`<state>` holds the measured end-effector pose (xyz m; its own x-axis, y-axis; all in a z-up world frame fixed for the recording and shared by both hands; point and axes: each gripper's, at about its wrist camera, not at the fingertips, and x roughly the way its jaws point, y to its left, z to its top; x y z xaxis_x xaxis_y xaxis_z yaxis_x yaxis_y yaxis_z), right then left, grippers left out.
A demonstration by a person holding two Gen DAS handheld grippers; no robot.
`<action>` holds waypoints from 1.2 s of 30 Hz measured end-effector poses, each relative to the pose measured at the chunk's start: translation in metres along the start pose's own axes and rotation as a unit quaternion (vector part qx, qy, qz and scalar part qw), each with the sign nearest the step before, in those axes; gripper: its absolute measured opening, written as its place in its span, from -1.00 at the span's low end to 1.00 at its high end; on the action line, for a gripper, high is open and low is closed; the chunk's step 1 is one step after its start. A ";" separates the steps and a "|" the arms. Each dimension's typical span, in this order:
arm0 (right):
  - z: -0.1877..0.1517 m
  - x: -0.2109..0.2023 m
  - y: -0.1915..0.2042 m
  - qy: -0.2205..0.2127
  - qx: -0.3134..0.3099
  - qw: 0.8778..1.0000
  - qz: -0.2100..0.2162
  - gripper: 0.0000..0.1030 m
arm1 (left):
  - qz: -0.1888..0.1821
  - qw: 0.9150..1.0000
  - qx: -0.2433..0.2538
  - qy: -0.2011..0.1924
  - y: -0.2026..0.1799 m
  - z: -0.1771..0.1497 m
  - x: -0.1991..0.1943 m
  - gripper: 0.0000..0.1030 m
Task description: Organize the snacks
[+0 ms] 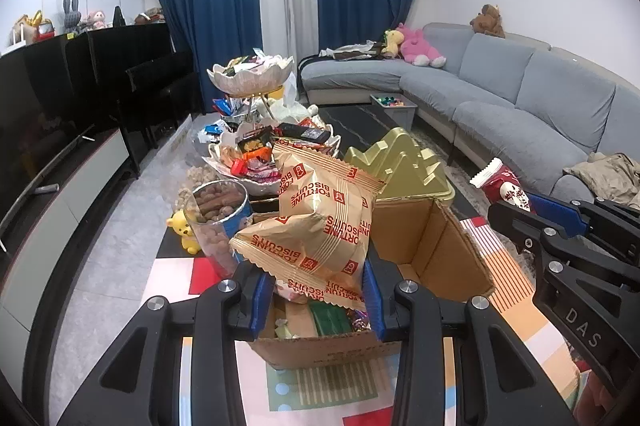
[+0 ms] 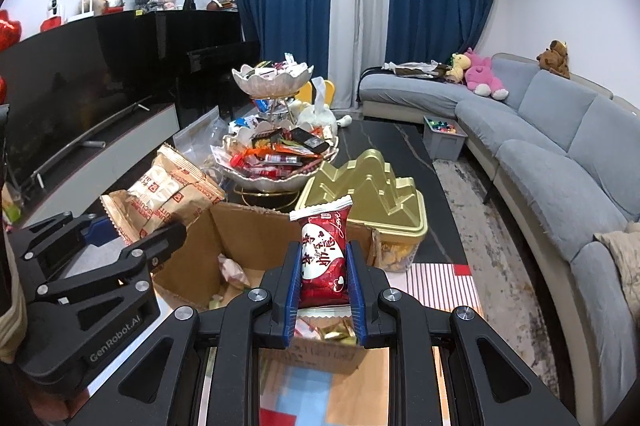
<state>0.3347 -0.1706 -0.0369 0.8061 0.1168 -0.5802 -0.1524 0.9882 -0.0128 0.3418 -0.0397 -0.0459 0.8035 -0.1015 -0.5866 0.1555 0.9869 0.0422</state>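
- The television [image 1: 48, 121] on its low cabinet runs along the far left, well apart from the cardboard box [image 1: 424, 250], with a strip of bare grey floor [image 1: 120, 226] between the cabinet and the desk [image 2: 384, 141].
- A clear tub of nuts [image 1: 218, 222] with a blue label and a small yellow bear figure [image 1: 185, 232] stand just left of the box, near the desk's left edge.
- The left gripper [image 1: 316, 300] is closed on two tan biscuit packets [image 1: 320, 222], its blue pads pinching their lower edges; the packets hang over the box's open top.
- The box sits open on a patterned mat at the near end of the desk, its flaps standing up and small wrapped snacks [image 2: 332, 330] lying inside.
- Behind the box rises a tiered shell-shaped snack stand [image 2: 276, 145], both of its bowls heaped with packets.
- A gold mountain-shaped container [image 2: 360, 193] touches the box's far right corner.
- The right gripper [image 2: 324, 278] is clamped narrowly on a red snack packet [image 2: 323, 250], held upright above the near right part of the box.
- Right of the box the dark desk top lies bare toward its far end and right edge.
- Past that edge are a pale rug [image 2: 480, 209], a grey bin of small toys [image 2: 444, 137] and the long grey sofa [image 2: 560, 161], well apart from the box.
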 end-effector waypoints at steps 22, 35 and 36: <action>0.000 0.051 0.004 0.036 -0.012 0.999 -0.001 -0.29 | 0.004 0.999 -0.005 0.038 0.007 -0.005 0.044 0.16; 0.008 0.017 -0.001 0.002 -0.003 1.000 -0.021 0.46 | 0.032 0.999 -0.022 0.021 0.017 0.000 0.018 0.56; 0.009 0.014 -0.001 0.000 -0.003 1.000 -0.021 0.47 | 0.033 0.999 -0.023 0.020 0.018 0.001 0.015 0.58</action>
<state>0.3513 -0.1692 -0.0379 0.8116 0.0747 -0.5794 -0.1212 0.9917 -0.0419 0.3568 -0.0235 -0.0534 0.7879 -0.0315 -0.6150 0.0754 0.9961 0.0456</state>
